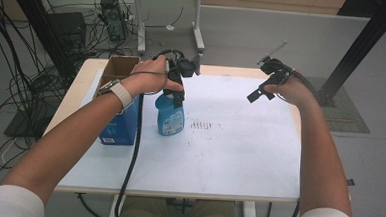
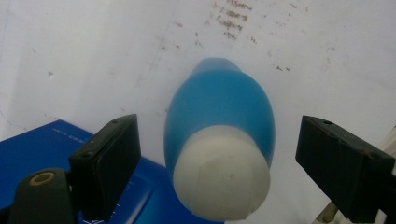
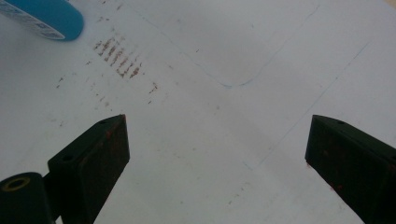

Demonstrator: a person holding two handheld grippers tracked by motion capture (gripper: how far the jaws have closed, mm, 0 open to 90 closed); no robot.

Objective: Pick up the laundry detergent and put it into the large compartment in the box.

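At the left of the high view a blue box (image 1: 121, 127) is seen on the table (image 1: 238, 156), with a blue bottle (image 1: 170, 116) standing upright just beside it at centre left. The left gripper (image 1: 177, 93) is held over the bottle's white cap (image 2: 222, 175), jaws apart on either side, no pad touching it. A grasp is judged not yet made; closing and lifting remain. At upper right, the right gripper (image 1: 260, 93) is held released above bare table.
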